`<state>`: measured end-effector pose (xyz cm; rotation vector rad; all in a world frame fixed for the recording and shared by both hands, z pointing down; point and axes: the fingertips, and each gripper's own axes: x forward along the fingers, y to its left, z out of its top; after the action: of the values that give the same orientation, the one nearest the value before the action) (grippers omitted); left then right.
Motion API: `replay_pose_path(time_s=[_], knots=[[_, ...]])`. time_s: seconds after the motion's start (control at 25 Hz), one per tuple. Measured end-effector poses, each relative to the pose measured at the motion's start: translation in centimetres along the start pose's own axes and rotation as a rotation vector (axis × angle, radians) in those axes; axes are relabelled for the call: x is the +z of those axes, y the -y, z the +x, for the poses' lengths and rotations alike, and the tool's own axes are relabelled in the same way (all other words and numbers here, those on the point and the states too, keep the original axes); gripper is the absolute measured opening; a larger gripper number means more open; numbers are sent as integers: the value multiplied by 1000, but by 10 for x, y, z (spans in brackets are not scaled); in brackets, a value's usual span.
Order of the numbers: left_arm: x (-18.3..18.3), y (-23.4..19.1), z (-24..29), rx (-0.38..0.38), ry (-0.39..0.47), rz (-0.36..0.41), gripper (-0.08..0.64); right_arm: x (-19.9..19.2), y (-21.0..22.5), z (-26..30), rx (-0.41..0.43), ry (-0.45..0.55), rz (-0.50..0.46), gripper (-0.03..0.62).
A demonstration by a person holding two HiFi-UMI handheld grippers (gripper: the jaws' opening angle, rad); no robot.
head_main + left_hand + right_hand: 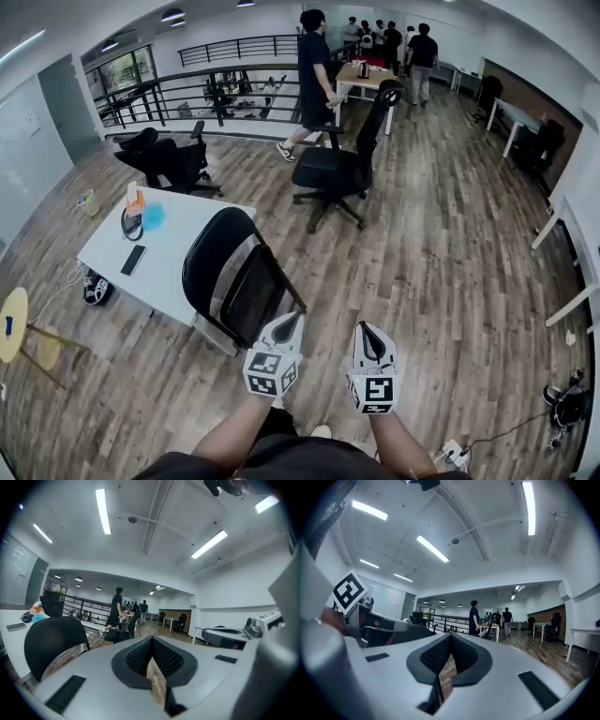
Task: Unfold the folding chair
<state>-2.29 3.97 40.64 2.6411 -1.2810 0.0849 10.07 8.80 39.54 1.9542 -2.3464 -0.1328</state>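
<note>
Black folding chair with a curved plastic back (239,277) stands folded by the white worktop (178,234), tilted upright, just ahead-left of my left hand-held gripper (285,328), the nearer one. My right hand-held gripper (371,341) is farther off. Both are closed tight and empty.

One high camera, two low ones, all facing the far room.
The head view looks steeply down past the left gripper (286,325) and right gripper (371,339) at its near edge. Each gripper view sits low behind its own jaws, facing level. All three share the far person in dark clothes (314,84). The folding chair (234,277) is close at the left gripper view's left.
</note>
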Motion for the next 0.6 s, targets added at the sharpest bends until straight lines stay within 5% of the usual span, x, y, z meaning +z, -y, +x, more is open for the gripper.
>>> replay_pose_path(time_s=[0.6], knots=[[-26,10,-34,34,-27,28,5,-16,-11,-29,-3,-9,31,14]])
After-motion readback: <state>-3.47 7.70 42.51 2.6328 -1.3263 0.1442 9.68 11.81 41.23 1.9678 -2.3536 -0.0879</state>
